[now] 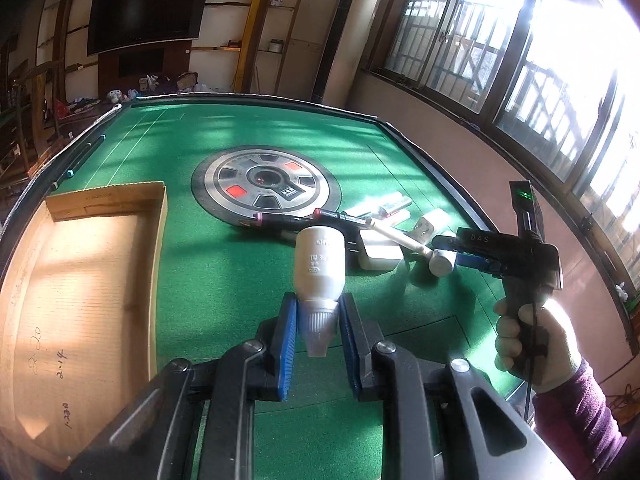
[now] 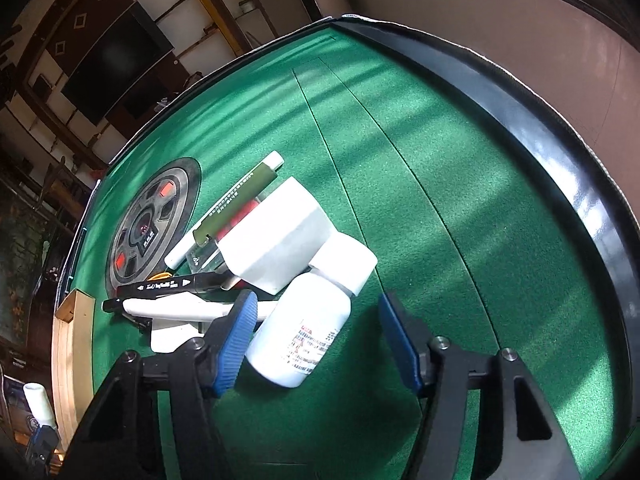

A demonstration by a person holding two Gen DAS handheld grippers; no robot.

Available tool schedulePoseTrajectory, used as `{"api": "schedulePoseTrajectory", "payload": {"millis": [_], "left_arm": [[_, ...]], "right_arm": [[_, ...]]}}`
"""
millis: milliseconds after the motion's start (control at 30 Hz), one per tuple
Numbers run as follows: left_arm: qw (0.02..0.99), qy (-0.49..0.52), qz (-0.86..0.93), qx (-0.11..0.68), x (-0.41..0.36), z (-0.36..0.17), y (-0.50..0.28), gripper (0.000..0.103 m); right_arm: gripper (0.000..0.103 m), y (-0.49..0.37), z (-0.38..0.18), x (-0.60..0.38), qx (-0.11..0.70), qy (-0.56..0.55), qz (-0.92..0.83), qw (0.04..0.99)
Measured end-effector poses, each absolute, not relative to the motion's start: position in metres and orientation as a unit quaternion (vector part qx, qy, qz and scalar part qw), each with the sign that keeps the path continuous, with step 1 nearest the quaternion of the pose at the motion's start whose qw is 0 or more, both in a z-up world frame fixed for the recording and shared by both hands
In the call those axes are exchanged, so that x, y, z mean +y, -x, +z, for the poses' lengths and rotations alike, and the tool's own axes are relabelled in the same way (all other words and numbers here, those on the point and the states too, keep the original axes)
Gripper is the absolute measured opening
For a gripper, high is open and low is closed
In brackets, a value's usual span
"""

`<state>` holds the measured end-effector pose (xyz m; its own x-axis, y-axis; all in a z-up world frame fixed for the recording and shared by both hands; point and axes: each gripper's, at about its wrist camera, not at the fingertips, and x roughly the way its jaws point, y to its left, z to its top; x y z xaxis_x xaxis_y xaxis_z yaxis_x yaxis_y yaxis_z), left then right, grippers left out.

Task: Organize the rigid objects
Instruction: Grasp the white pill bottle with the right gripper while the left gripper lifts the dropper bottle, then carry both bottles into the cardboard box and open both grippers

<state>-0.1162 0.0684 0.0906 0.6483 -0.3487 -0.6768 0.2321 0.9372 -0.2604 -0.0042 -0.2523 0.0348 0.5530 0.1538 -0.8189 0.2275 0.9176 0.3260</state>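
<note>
Gripping a small white bottle [image 1: 319, 264] by its ribbed cap, our left gripper [image 1: 318, 320] holds it above the green tabletop [image 1: 224, 280], beside the open cardboard box [image 1: 80, 280]. Our right gripper [image 2: 316, 340] straddles a white pill bottle [image 2: 300, 336] lying on the felt; one blue pad touches it, the other stands clear, so those jaws are open. Markers [image 2: 160, 286] and white blocks [image 2: 276, 232] cluster just beyond.

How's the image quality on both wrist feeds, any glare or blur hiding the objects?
Left wrist view: windows blow out the right edge, sun stripes fall across the green felt and cardboard box, the held white bottle is sharp. Right wrist view: no glare on the pill bottle, striped shadows on felt, strong fisheye bending at the table rim.
</note>
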Motion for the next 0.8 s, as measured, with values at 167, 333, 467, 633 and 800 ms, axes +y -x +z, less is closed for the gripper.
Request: {"api": "schedulePoseTrajectory", "payload": {"millis": [167,333,467,633,800], "left_arm": [[0.904,0.103,-0.151,0.388,0.095,0.09,0.116,0.021],[0.905,0.123,-0.137,0.383,0.136,0.098,0.11,0.021],[0.906,0.123,-0.103,0.392,0.173,0.095,0.087,0.021],[0.894,0.139,-0.076,0.419,0.211,0.077,0.046,0.021],[0.881,0.164,-0.068,0.439,0.232,0.053,0.007,0.021]], "right_arm": [[0.037,0.016,0.036,-0.25,0.471,-0.208,-0.012,0.857],[0.037,0.045,0.056,-0.255,0.459,-0.241,0.027,0.854],[0.037,0.047,0.084,-0.215,0.456,-0.231,0.094,0.854],[0.037,0.023,0.101,-0.112,0.473,-0.206,0.212,0.83],[0.037,-0.013,0.097,-0.005,0.499,-0.172,0.279,0.802]]}}
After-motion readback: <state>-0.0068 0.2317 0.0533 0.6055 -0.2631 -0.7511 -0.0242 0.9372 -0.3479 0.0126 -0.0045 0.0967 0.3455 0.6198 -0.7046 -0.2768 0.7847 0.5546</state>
